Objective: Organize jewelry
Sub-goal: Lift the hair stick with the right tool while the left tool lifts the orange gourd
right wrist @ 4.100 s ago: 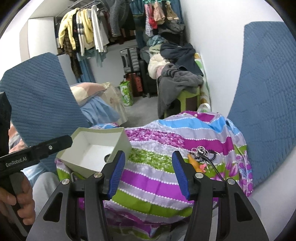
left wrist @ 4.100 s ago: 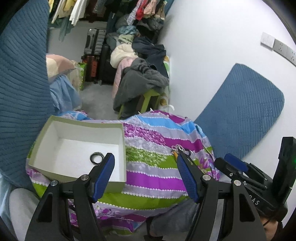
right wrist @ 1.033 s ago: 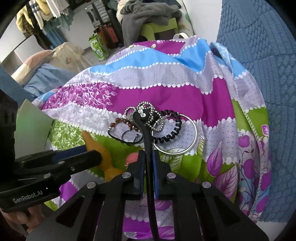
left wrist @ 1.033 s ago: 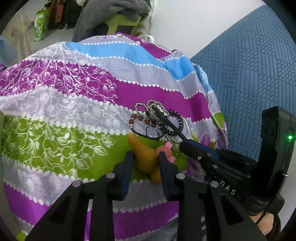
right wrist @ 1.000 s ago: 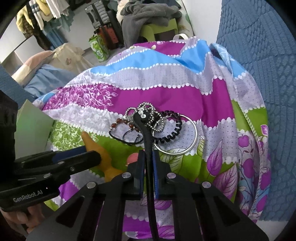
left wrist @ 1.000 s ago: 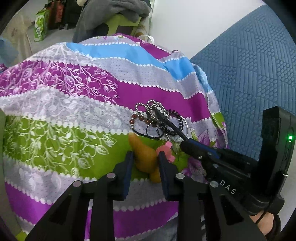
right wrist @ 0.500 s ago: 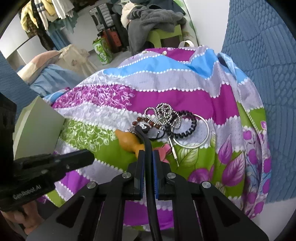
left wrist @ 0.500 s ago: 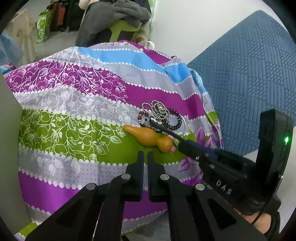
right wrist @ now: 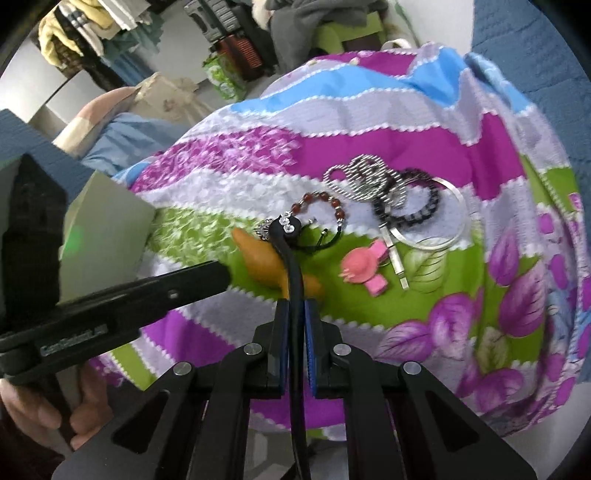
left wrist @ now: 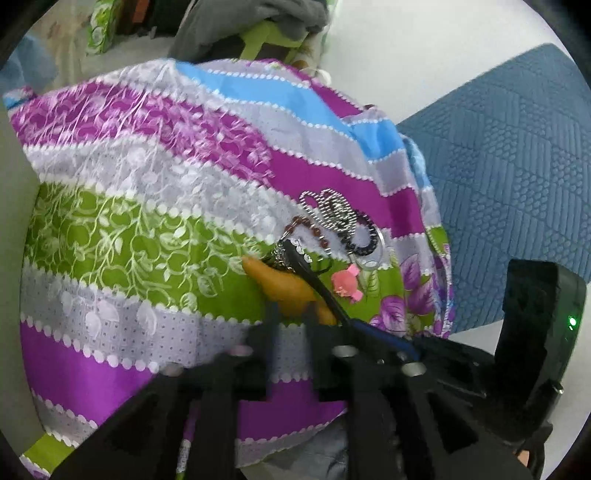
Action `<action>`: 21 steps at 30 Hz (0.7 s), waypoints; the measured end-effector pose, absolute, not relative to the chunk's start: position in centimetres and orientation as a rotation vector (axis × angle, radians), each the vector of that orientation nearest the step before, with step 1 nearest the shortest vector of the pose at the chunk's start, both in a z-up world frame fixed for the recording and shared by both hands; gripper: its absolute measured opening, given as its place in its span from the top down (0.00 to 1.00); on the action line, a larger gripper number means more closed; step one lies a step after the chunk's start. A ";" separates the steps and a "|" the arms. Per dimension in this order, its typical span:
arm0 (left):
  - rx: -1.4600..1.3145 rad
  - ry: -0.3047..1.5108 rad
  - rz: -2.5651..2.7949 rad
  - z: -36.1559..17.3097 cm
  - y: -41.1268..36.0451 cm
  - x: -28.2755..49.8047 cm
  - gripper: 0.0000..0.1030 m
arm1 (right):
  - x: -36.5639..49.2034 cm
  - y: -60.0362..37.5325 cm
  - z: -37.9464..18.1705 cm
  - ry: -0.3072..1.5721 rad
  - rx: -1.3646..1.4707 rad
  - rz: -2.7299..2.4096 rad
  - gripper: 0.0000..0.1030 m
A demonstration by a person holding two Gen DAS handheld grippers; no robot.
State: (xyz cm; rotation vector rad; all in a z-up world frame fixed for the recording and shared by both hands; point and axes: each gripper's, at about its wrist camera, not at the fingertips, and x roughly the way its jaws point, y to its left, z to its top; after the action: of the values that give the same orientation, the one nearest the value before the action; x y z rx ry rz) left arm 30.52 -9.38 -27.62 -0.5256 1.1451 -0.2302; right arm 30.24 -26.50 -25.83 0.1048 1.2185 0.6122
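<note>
At twelve o'clock before me, grey garments (right wrist: 303, 22) are heaped on a lime-green plastic stool (left wrist: 266, 33). White painted wall (left wrist: 406, 55) runs toward two o'clock, meeting a quilted blue fabric panel (left wrist: 517, 166). At eleven o'clock, yellow clothes (right wrist: 55, 33) hang; dark ribbed suitcases (right wrist: 221, 18) stand on grey floor.

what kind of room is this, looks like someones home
Most likely a bedroom or closet corner in a home: clothes hanging on a rail, a suitcase by a heap of garments, and a floral bedsheet spread as a work surface.
</note>
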 end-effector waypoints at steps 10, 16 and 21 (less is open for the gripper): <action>-0.579 1.102 -0.187 -28.3 -8.7 30.3 0.50 | 30.8 -28.5 -25.1 1.160 0.131 0.514 0.94; -0.572 1.095 -0.195 -28.9 -9.8 31.7 0.51 | 31.0 -28.7 -25.3 1.159 0.114 0.494 0.94; -0.566 1.098 -0.198 -29.7 -10.6 32.8 0.52 | 31.1 -28.3 -25.8 1.182 0.110 0.507 0.94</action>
State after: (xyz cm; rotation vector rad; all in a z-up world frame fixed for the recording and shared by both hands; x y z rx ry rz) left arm 32.81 -10.62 -29.67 -0.5662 1.0977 -0.1981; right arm 31.14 -28.35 -25.84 0.1096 1.1818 0.5072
